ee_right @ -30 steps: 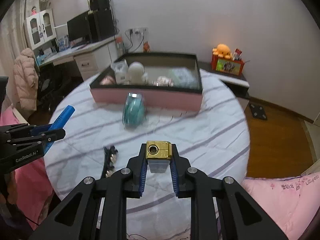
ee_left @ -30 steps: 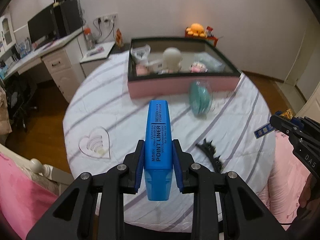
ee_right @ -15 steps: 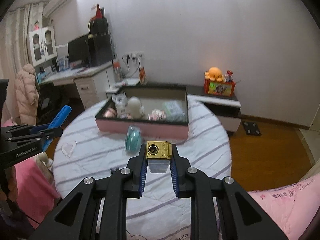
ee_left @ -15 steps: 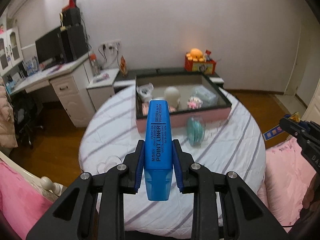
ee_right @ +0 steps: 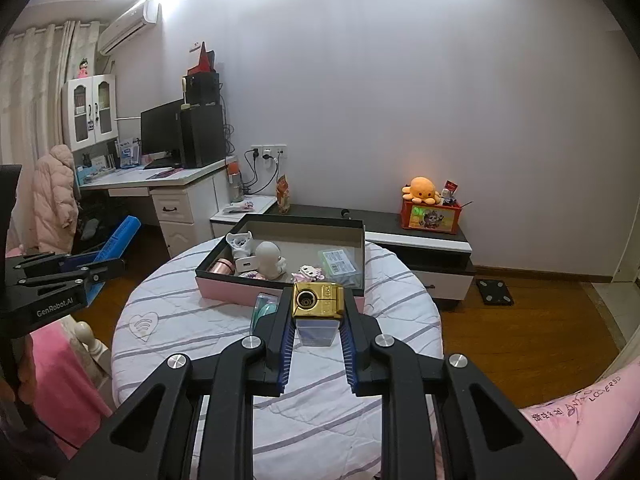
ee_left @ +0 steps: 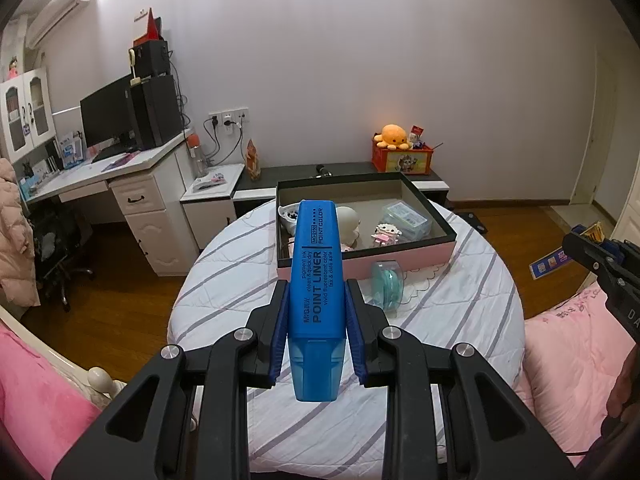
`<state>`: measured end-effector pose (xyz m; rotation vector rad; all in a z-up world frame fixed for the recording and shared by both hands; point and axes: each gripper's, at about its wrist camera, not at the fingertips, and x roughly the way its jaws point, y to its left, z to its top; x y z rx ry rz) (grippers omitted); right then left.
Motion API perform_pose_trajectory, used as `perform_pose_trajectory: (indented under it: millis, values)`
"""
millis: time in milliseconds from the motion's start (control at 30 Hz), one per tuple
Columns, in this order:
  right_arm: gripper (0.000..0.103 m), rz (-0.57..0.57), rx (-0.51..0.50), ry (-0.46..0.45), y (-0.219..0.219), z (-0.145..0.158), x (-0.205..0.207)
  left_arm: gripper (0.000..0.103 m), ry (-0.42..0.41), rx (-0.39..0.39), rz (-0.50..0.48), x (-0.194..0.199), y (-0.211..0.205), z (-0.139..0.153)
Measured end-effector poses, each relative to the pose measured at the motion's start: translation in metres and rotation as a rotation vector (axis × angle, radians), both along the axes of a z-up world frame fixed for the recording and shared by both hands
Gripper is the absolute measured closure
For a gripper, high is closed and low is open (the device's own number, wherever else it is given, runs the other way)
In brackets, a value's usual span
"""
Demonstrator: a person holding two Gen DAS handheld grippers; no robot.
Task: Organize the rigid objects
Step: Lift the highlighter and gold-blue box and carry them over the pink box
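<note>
The round surface [ee_right: 192,320], draped in a white cloth with grey stripes, is filling the middle of the room, with a pink bed [ee_left: 572,364] lying at its near edge. A pink-walled box [ee_right: 224,290] with a dark rim is sitting on the far half of the surface, holding a pale rounded figure [ee_right: 269,258], a clear plastic case [ee_right: 338,262] and several smaller trinkets. A teal round object [ee_left: 386,286] is standing on edge just in front of the box wall. A heart-shaped piece [ee_right: 145,325] is lying flat near the left edge of the cloth.

The left claw [ee_left: 316,320] is hanging above the near part of the surface, clamping a blue highlighter [ee_left: 318,280] at mid-body; the pen is pointing away toward the box, its cap end jutting past the fingertips. The right claw [ee_right: 316,320] is likewise hanging above the surface, pinching a small case with a gold top [ee_right: 318,304] between its blue pads [ee_right: 285,344], the gold end facing forward toward the box. Both held things are clear of the cloth and outside the box.
</note>
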<state>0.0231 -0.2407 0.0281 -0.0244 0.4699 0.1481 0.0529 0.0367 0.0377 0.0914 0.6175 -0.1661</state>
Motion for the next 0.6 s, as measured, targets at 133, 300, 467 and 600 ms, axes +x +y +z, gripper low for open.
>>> perform_pose_trajectory:
  millis: [133,300,467,600]
  values:
    - [0.082,-0.001,0.003,-0.004,-0.001,0.001,-0.003,0.076,0.001,0.002,0.005,-0.001,0.0,0.0]
    - [0.082,0.0,0.006,-0.002,-0.002,0.001,-0.001,0.076,0.006,0.004,0.01,0.001,0.0,-0.001]
    - [0.082,0.004,0.006,0.006,-0.003,-0.001,0.005,0.076,0.019,0.002,0.012,0.009,-0.001,-0.003]
    - [0.082,0.007,0.002,0.015,-0.002,-0.001,0.013,0.076,0.024,-0.002,0.015,0.019,0.0,-0.005]
